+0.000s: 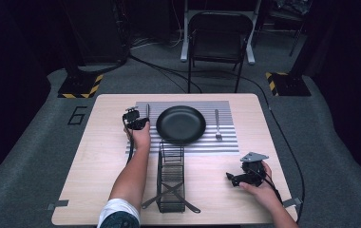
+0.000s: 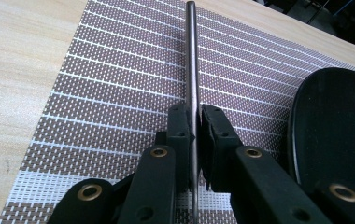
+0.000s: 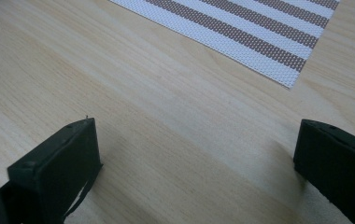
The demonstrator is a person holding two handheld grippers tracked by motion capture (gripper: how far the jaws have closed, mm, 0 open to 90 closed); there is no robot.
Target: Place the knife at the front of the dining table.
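One black plate [image 1: 181, 124] centred on one striped placemat [image 1: 226, 142], left gripper [image 2: 195, 122] fingers pinching one knife [image 2: 192, 60] left of plate, one fork [image 1: 218, 124] right of plate, right gripper [image 3: 196, 154] fingers spread over desk [image 3: 166, 116]

This looks like a recording studio or lab, not a home: a lone wooden table [image 1: 102, 156] stands on grey carpet in a dark room, with a "6" [image 1: 77, 115] marked on the floor beside it. Hazard-striped stand bases [image 1: 80, 86] flank it, cables [image 1: 169, 71] trail across the floor, and a folding chair [image 1: 220, 40] waits behind.
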